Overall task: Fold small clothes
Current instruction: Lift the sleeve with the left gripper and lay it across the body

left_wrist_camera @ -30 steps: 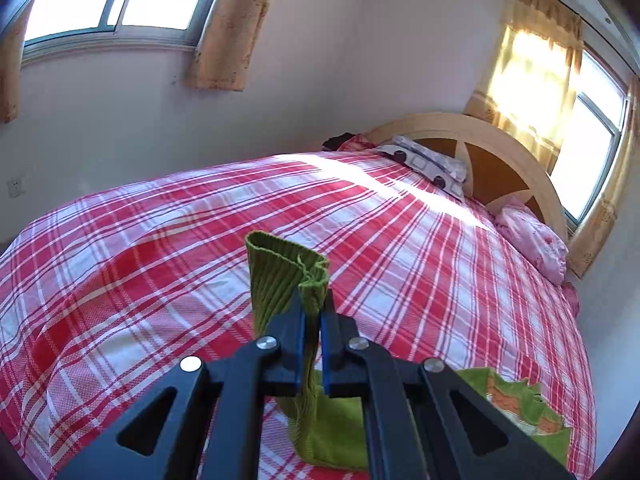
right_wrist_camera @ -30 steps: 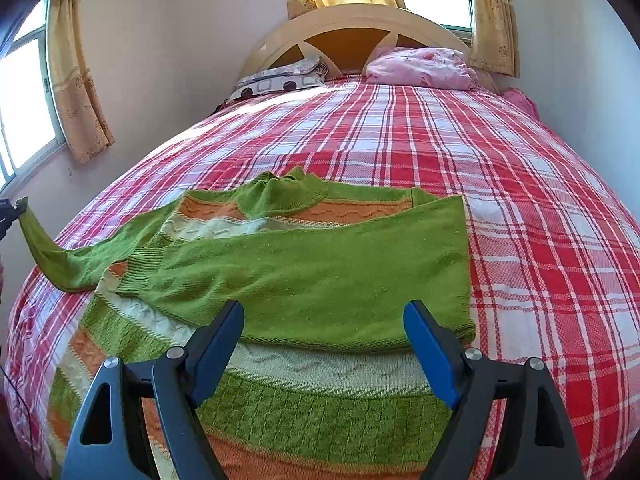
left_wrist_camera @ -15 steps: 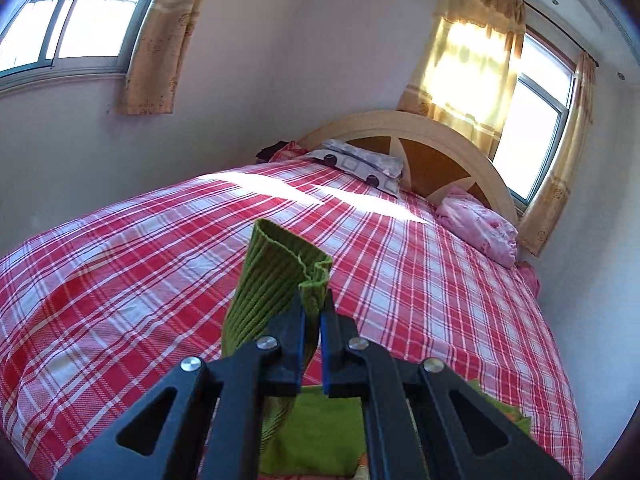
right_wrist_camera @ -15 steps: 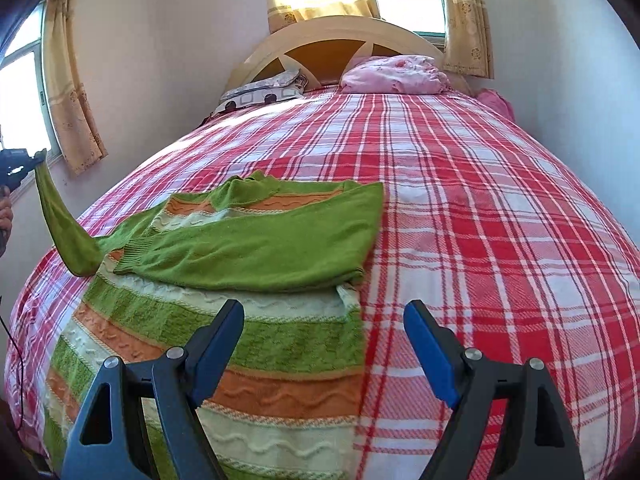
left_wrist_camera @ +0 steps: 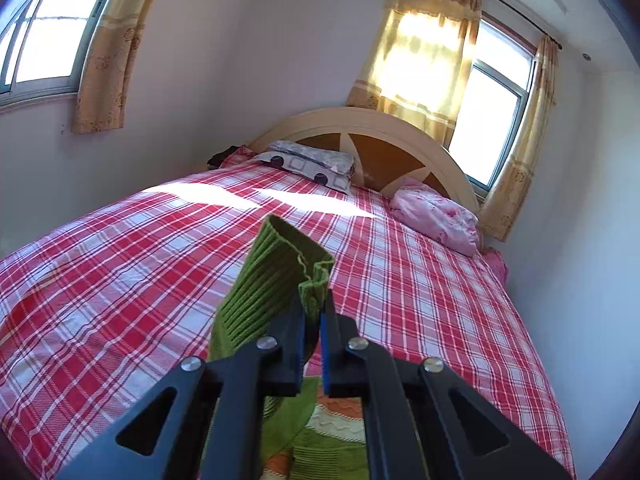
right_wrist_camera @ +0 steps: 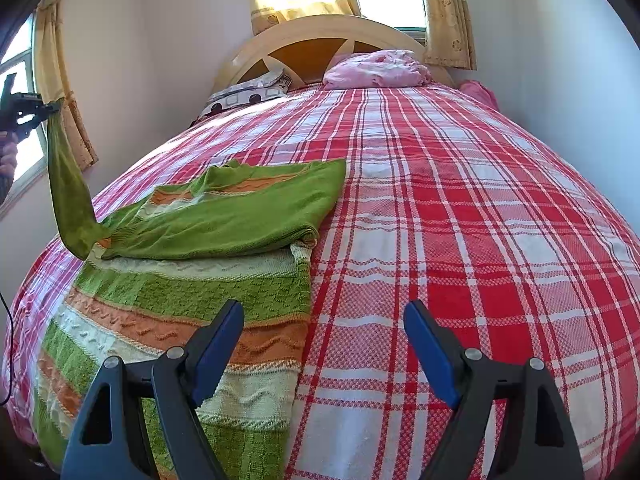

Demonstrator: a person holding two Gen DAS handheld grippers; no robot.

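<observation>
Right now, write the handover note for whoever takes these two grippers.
Left gripper: shut on the ribbed cuff of the green sleeve, held up off the bed.
Right gripper: open, empty, over the striped green, orange and cream knitted sweater by its right edge.
Sweater lies on the red plaid bedspread.
Done: the other sleeve folded across the chest.
Left: lay this sleeve over, then fold the body.

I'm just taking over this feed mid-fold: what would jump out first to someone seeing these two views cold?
The striped green, orange and cream sweater on the left of the red plaid bedspread, with one sleeve already folded across its chest. The other green sleeve is lifted high off the left edge, its ribbed cuff pinched in the left gripper. The right gripper hangs open and empty over the sweater's lower right edge.
</observation>
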